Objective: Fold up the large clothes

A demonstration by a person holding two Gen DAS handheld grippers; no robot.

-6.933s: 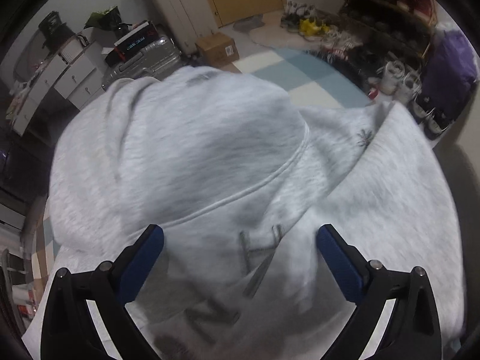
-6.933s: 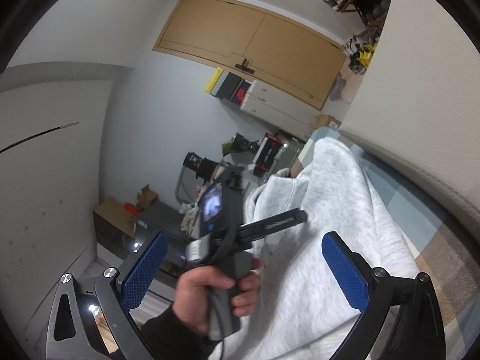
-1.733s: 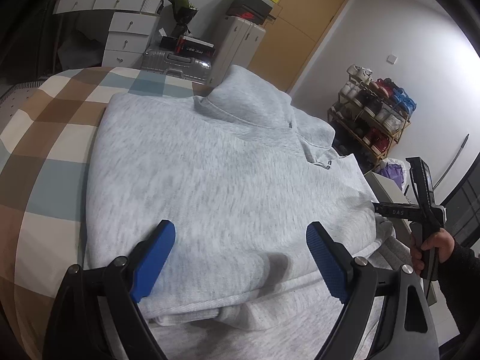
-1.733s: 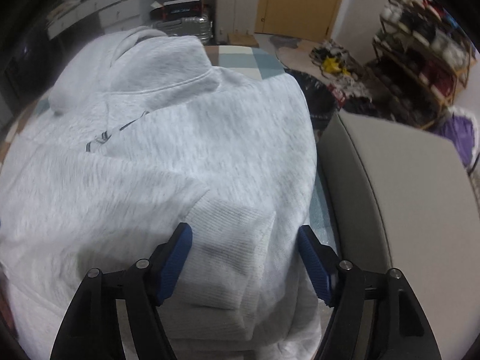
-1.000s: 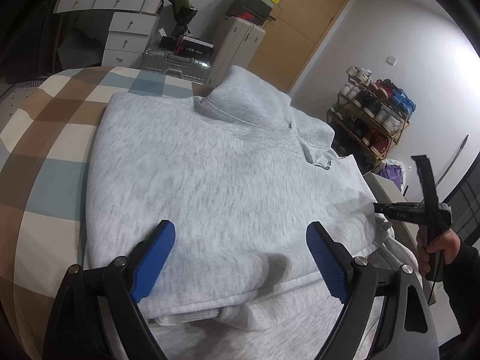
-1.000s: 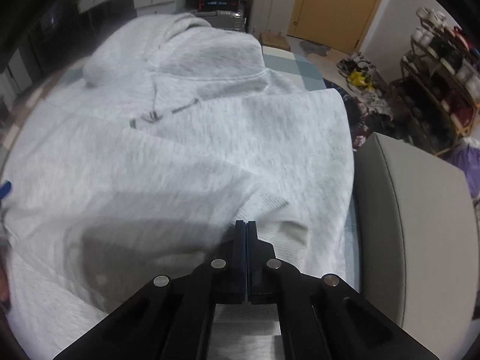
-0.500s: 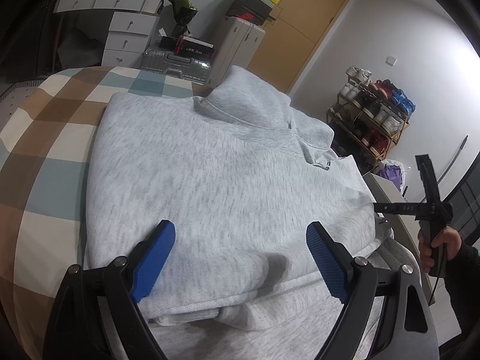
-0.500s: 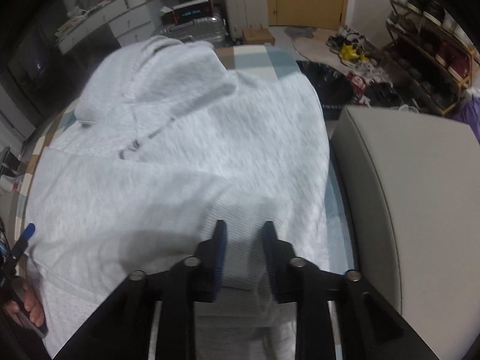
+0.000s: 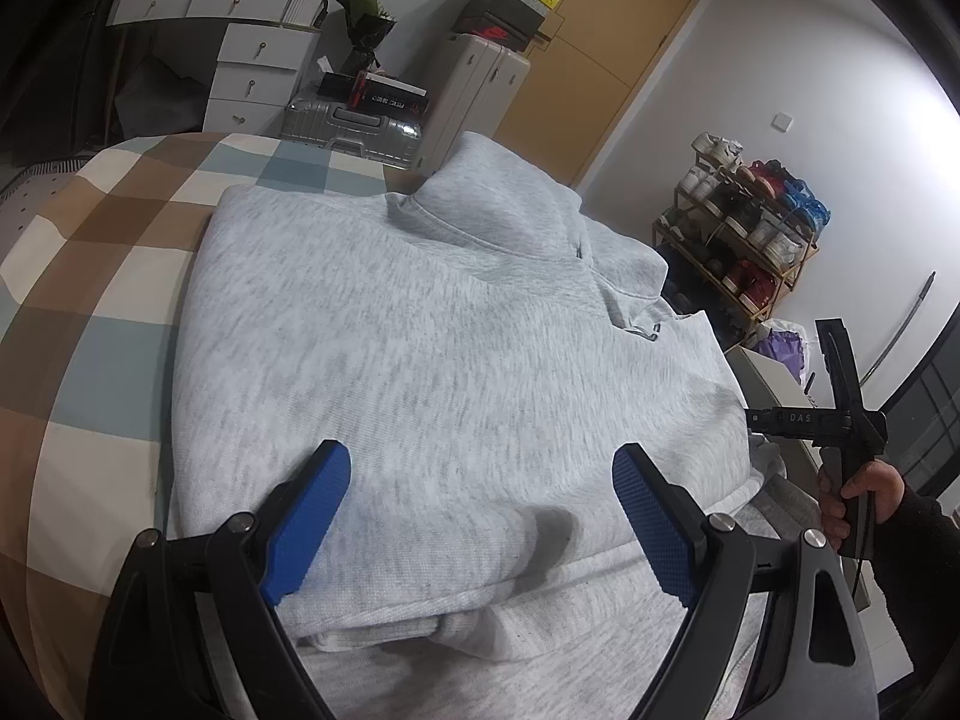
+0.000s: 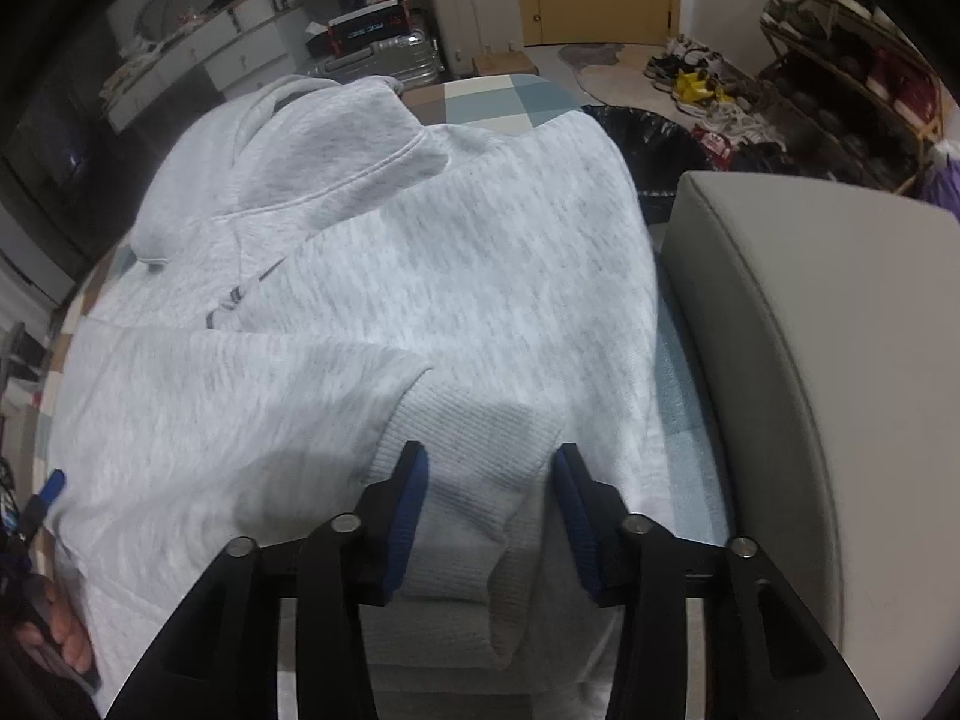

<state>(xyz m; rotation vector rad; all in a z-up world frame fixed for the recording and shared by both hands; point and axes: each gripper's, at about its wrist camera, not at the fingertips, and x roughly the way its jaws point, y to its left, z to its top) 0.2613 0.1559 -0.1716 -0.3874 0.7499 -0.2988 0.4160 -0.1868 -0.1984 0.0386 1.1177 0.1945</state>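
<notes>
A light grey hoodie [image 9: 450,330] lies spread on the bed with one sleeve folded across its body. In the right wrist view the hoodie [image 10: 420,276] has its hood [image 10: 312,156] at the far end. The sleeve's ribbed cuff [image 10: 474,420] lies flat nearest me. My right gripper [image 10: 489,456] points steeply down, jaws partly apart and straddling the cuff; the pads do not visibly press it. My left gripper [image 9: 480,456] hovers wide open over the hoodie's near edge with nothing between its fingers. A hand [image 9: 852,492] holds the right gripper's handle at the bed's right side.
A brown, blue and white checked bedcover [image 9: 90,300] shows left of the hoodie. A grey padded bench [image 10: 810,330] stands close against the bed's right side. Beyond are a black bin bag [image 10: 648,132], a shoe rack [image 9: 750,240], a silver suitcase [image 9: 348,126] and white drawers [image 9: 252,72].
My right gripper's jaws, shut a second ago, have parted, and it has shifted sideways and rolled so the ribbed cuff lies between them. The left gripper has kept still.
</notes>
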